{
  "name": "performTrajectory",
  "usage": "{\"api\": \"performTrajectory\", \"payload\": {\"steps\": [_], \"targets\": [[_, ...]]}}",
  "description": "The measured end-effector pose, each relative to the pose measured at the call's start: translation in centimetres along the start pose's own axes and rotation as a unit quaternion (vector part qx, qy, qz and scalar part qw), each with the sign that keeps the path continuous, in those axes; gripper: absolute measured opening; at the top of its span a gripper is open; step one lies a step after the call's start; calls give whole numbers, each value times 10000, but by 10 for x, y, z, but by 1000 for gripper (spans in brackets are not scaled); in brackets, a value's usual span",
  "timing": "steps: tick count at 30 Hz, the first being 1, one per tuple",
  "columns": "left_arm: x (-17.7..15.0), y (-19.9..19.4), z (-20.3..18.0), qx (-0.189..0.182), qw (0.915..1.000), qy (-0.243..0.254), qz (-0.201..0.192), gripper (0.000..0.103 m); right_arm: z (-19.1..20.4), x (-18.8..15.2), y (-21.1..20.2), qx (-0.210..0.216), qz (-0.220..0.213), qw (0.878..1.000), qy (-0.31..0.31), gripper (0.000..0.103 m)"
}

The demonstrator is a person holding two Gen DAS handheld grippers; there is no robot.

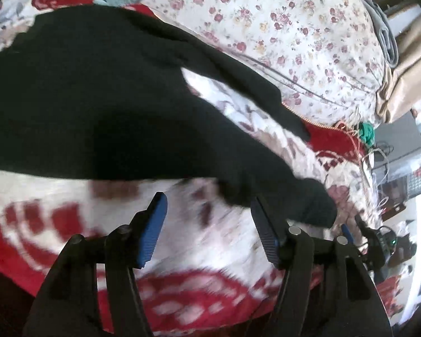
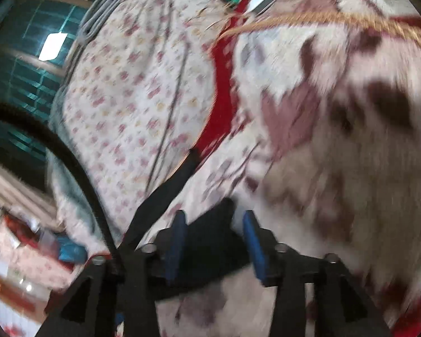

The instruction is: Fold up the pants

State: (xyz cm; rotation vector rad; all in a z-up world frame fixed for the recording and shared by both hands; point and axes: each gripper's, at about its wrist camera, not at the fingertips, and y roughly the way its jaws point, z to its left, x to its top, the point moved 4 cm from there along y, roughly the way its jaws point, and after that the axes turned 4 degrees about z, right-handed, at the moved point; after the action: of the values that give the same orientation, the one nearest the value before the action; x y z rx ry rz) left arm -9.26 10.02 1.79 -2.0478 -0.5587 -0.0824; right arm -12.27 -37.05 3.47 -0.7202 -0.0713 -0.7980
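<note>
My left gripper (image 1: 209,224): jaws wide, empty, above the plush red-and-white blanket (image 1: 70,224). Black pants (image 1: 98,90), matte and soft, lie spread from 10 to 4 o'clock, legs apart. My right gripper (image 2: 214,241): jaws narrowed on a dark fold. Judged: folding barely begun; every fold remains.

Our left gripper (image 1: 207,219) with its blue pads (image 1: 153,230) spread wide apart and nothing between them, our right gripper (image 2: 214,243) lower in its view, its jaws partly apart with black cloth lying between the blue pads (image 2: 175,248), whether they press it we cannot tell
</note>
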Motion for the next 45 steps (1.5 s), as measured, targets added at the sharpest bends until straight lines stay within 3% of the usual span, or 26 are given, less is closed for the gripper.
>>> {"api": "performTrajectory", "payload": {"steps": [2,6,10,17,21,25,27,28,29,30,31,35,42,45], "targets": [[-4,-6,15,-76,9998,-166,-38,62,1,-17,2,-16,235,9997,-14,49],[-10,-13,51,-71,9976,-652,-218,62,-6,-37,7,148,396,9986,316,50],[-5,-11,64,-243,9953,-866,-365,62,-17,-45,15,165,411,9971,616,50],[9,-1,55,-681,9854,-1301,-861,102,-14,-41,30,527,94,9961,706,52],[21,4,52,-612,9795,-1560,-1119,102,-16,-34,39,671,-225,9938,853,52],[41,6,67,-1043,9690,-1990,-1026,102,-16,-25,45,697,-405,9917,997,52],[50,3,79,-1298,9617,-2232,-921,93,-17,-21,47,824,-472,9908,964,50],[51,1,81,-1244,9625,-2248,-869,78,-18,-20,47,896,-474,9900,980,47],[52,-2,85,-1042,9673,-2177,-784,57,-18,-20,47,942,-449,9898,972,32],[53,-5,86,-845,9717,-2078,-743,46,-19,-19,47,1097,-396,9881,1005,17],[53,-7,86,-674,9756,-1969,-705,36,-21,-19,44,1180,-424,9864,1061,12],[49,-25,76,-357,9857,-1507,-665,18,-12,-11,10,1319,-869,9842,800,6],[30,-61,46,-282,9939,-757,-753,16,22,8,-53,1096,-1241,9861,-161,2],[18,-52,59,110,9949,-700,-712,16,7,9,-68,381,-1319,9903,-194,2]]}}
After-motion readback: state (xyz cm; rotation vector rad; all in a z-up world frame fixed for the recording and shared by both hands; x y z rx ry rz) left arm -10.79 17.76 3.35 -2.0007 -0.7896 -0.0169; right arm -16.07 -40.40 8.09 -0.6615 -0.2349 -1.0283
